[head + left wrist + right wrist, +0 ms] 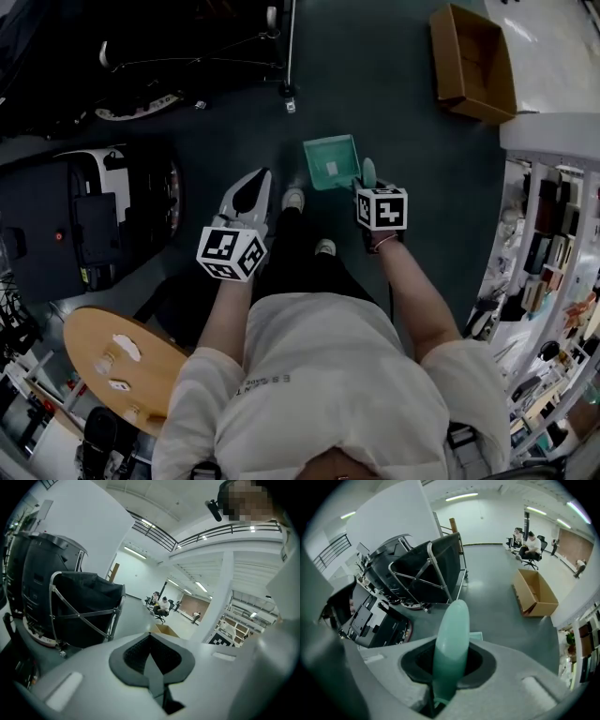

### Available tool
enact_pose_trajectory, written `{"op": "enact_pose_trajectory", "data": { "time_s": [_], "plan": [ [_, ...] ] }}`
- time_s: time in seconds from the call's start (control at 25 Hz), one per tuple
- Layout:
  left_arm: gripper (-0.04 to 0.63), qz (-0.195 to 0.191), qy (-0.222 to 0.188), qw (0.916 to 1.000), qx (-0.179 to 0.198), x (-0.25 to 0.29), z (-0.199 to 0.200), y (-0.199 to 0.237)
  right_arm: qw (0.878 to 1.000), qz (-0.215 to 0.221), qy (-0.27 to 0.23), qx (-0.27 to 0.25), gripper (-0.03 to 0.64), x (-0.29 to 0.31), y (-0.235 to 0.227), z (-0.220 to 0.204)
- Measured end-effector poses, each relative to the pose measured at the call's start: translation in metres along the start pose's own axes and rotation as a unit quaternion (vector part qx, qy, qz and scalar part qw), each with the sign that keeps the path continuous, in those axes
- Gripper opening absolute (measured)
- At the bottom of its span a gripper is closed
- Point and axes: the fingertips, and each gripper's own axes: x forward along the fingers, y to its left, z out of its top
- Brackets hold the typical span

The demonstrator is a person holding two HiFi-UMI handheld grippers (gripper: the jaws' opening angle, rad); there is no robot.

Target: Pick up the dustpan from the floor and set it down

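Observation:
The teal dustpan [332,161] hangs over the dark floor in front of the person's feet, its pan tilted away. My right gripper [367,184] is shut on the dustpan's handle [451,644], which stands up between the jaws and fills the middle of the right gripper view. My left gripper [249,195] hovers to the left of the dustpan at about the same height and holds nothing. In the left gripper view its jaws [152,660] meet in a closed seam and point almost level across the room.
An open cardboard box [473,62] lies on the floor at the back right. A black folding cart [436,566] and a dark machine [89,220] stand at the left. White shelving [548,234] lines the right side, and a round wooden table [117,366] sits near left.

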Motion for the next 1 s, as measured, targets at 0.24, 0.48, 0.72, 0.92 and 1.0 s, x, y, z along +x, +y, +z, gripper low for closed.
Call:
{"op": "enact_pose_trajectory", "data": {
  "time_s": [0.24, 0.48, 0.72, 0.92, 1.0],
  "plan": [
    [0.017, -0.005, 0.030, 0.9995, -0.009, 0.035, -0.007, 0.034, 0.999, -0.007, -0.006, 0.037, 0.057, 0.066, -0.014, 0.038],
    [0.017, 0.007, 0.060, 0.9978, -0.026, 0.057, -0.034, 0.066, 0.998, -0.028, 0.009, 0.056, 0.057, 0.104, -0.025, 0.043],
    [0.017, -0.005, 0.065, 0.9975, -0.028, 0.069, -0.040, 0.070, 0.998, -0.032, -0.008, 0.061, 0.058, 0.121, -0.025, 0.043],
    [0.017, 0.006, 0.059, 0.9979, -0.025, 0.064, -0.039, 0.071, 0.998, -0.058, -0.039, 0.004, 0.334, 0.118, -0.026, 0.060],
    [0.017, 0.006, 0.054, 0.9982, -0.024, 0.060, -0.039, 0.068, 0.996, -0.062, -0.062, -0.003, 0.373, 0.108, -0.027, 0.068]
  ]
}}
